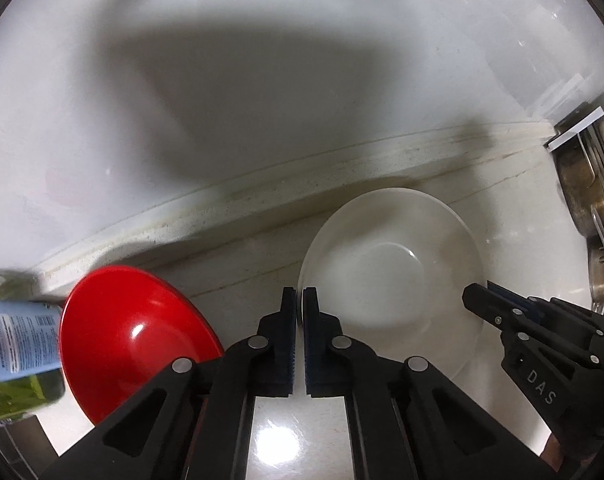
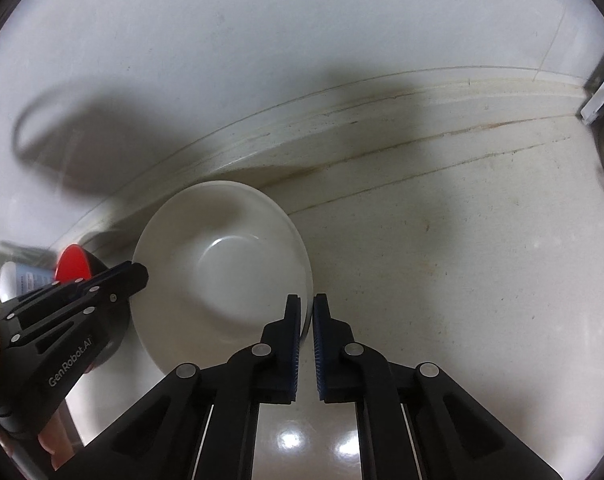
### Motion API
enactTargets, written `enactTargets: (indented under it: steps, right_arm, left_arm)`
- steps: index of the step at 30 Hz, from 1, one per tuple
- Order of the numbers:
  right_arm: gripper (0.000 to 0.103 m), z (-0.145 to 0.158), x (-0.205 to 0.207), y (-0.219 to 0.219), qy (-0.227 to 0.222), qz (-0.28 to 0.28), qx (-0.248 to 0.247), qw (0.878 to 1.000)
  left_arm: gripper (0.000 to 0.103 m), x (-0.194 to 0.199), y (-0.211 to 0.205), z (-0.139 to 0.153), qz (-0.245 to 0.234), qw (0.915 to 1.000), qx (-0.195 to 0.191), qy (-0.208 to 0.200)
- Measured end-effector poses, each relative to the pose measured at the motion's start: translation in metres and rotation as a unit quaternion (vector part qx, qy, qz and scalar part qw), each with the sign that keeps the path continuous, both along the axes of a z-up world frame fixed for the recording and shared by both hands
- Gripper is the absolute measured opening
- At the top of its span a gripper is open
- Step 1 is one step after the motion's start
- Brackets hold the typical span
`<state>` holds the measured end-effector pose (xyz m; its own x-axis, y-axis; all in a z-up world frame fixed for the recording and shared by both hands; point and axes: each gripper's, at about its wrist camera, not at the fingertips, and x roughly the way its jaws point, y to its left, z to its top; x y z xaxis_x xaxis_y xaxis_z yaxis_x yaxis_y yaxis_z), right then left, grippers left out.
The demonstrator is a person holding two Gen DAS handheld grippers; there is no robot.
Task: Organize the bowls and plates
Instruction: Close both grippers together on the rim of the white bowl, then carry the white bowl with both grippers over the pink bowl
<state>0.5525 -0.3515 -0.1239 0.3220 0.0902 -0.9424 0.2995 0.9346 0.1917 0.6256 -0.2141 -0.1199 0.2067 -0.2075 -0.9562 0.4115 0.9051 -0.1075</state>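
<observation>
Clamping opposite rims of the white bowl: left gripper closed at its nine o'clock, right gripper closed at three, red plate beside.

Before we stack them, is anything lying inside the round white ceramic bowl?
No, the round white ceramic bowl shows only its bare glossy inside.

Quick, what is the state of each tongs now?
Left tongs: closed on the white plate rim.
Right tongs: closed on the same plate's opposite rim.
</observation>
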Motion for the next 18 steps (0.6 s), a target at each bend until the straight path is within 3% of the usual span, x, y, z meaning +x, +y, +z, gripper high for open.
enactTargets:
  steps: [10,18]
  right_arm:
    - [0.007,0.014,-0.004,0.001,-0.008,0.001,0.001,1.000]
    - [0.007,0.045,-0.039,0.000,-0.034,0.002,-0.010,0.999]
  left_arm:
    - [0.005,-0.021,0.007,0.026,0.009,0.9998,-0.010,-0.016]
    - [0.006,-0.061,0.016,0.056,-0.004,0.9991,-0.030,-0.030]
